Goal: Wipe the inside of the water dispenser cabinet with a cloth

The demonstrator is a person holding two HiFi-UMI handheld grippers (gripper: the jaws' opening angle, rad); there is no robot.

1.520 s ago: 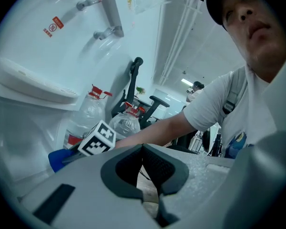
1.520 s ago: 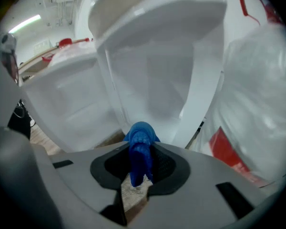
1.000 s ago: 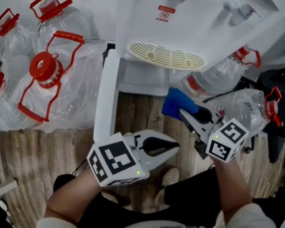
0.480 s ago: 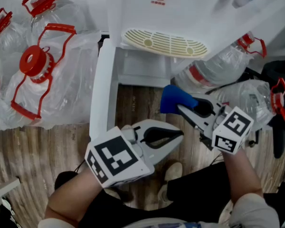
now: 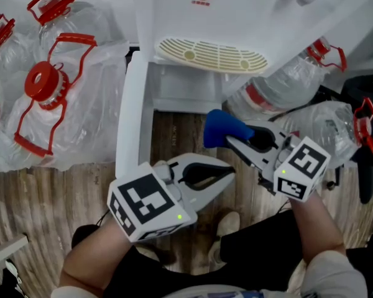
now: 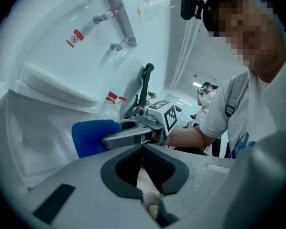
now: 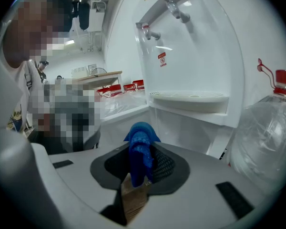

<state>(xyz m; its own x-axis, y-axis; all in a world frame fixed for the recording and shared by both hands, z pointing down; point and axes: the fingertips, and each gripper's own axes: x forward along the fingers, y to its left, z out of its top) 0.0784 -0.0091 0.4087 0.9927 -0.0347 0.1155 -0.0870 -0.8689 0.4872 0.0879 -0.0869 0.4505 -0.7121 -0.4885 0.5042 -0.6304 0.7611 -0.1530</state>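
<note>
The white water dispenser stands ahead with its lower cabinet (image 5: 185, 90) open and its door (image 5: 133, 120) swung out to the left. A blue cloth (image 5: 221, 128) is pinched in my right gripper (image 5: 231, 140), which is shut on it just in front of the cabinet opening, above the wood floor. In the right gripper view the cloth (image 7: 140, 151) sticks up between the jaws, with the cabinet (image 7: 181, 123) beyond it. My left gripper (image 5: 230, 177) is shut and holds nothing, lower and nearer me. The left gripper (image 6: 142, 145) view shows the cloth (image 6: 89, 135) to its left.
Large clear water bottles with red caps and handles (image 5: 55, 95) lie in plastic left of the door. More bottles (image 5: 285, 98) crowd the right side of the dispenser. A cream drip tray (image 5: 212, 56) juts out above the cabinet. Shoes and legs are below the grippers.
The right gripper has carried the cloth a little left and forward, closer to the cabinet opening. The left gripper has stayed shut and barely shifted.
</note>
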